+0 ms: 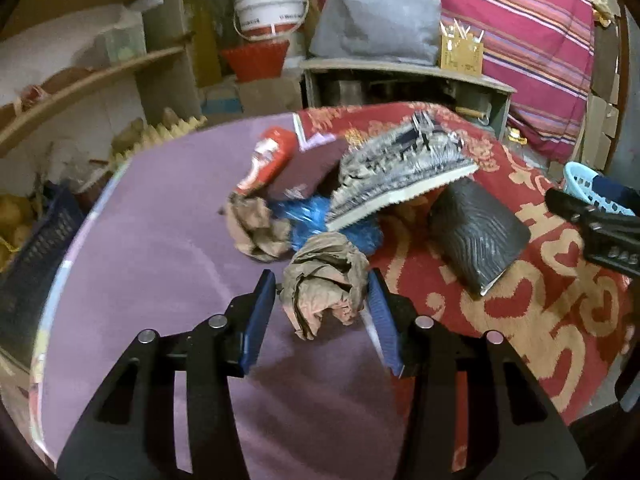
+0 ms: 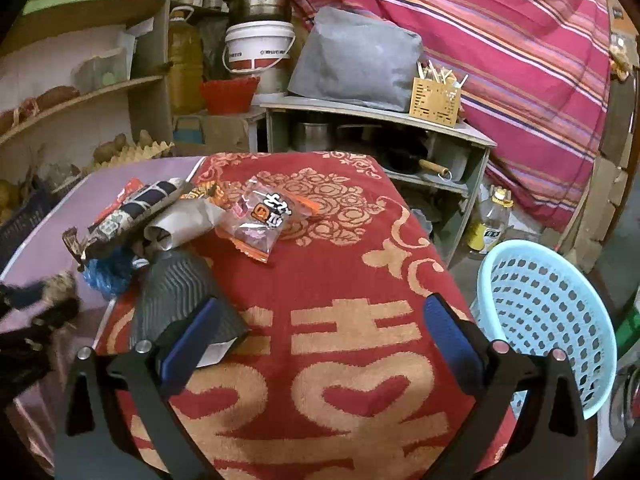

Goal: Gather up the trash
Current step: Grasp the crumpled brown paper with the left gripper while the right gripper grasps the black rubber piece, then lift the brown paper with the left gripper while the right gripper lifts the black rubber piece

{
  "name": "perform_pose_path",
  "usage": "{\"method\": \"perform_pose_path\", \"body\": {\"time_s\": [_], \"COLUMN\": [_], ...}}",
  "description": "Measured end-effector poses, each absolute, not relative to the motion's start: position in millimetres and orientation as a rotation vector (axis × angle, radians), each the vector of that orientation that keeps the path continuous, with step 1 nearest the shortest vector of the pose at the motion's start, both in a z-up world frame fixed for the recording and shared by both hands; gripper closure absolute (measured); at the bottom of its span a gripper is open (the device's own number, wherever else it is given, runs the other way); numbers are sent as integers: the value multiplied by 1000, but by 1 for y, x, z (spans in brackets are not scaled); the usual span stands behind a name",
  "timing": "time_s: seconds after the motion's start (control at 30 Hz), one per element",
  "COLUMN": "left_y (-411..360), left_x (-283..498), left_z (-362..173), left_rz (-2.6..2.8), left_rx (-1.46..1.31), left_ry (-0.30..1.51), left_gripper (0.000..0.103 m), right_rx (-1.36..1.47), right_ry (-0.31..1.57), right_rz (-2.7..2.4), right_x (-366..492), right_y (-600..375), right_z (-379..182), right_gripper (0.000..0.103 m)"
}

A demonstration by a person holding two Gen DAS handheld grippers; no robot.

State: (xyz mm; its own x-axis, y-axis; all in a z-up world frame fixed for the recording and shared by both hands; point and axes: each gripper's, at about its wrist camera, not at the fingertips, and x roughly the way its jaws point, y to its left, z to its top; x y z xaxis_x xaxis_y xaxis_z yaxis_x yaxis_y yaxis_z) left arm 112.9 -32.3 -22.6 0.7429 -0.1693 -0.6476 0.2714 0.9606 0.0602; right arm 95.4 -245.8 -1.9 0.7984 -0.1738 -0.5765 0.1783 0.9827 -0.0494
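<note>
Purple table, left tongs gripping crumpled paper

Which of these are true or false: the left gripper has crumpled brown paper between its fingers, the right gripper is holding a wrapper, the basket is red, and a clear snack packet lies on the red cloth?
1. The left gripper has a crumpled brown paper ball between its fingers. True.
2. The right gripper is holding a wrapper. False: its jaws stand wide apart with only the red cloth showing between them.
3. The basket is red. False: it is light blue, standing beside the table.
4. A clear snack packet lies on the red cloth. True.
</note>
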Motion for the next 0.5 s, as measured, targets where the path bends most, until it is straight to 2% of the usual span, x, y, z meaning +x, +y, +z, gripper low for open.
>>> {"method": "perform_pose_path", "body": {"time_s": [0.5], "left_y": [26], "left_x": [117], "left_z": [-5], "left_rz": [-107], "left_rx": [128], "left_ry": [643], "left_gripper": [57], "right_rx": [-118], "right_ry": [693], "right_rz": [-60], "right_x": [124], "right_y": [-190], "right_z": [-1], "right_gripper": [4]}}
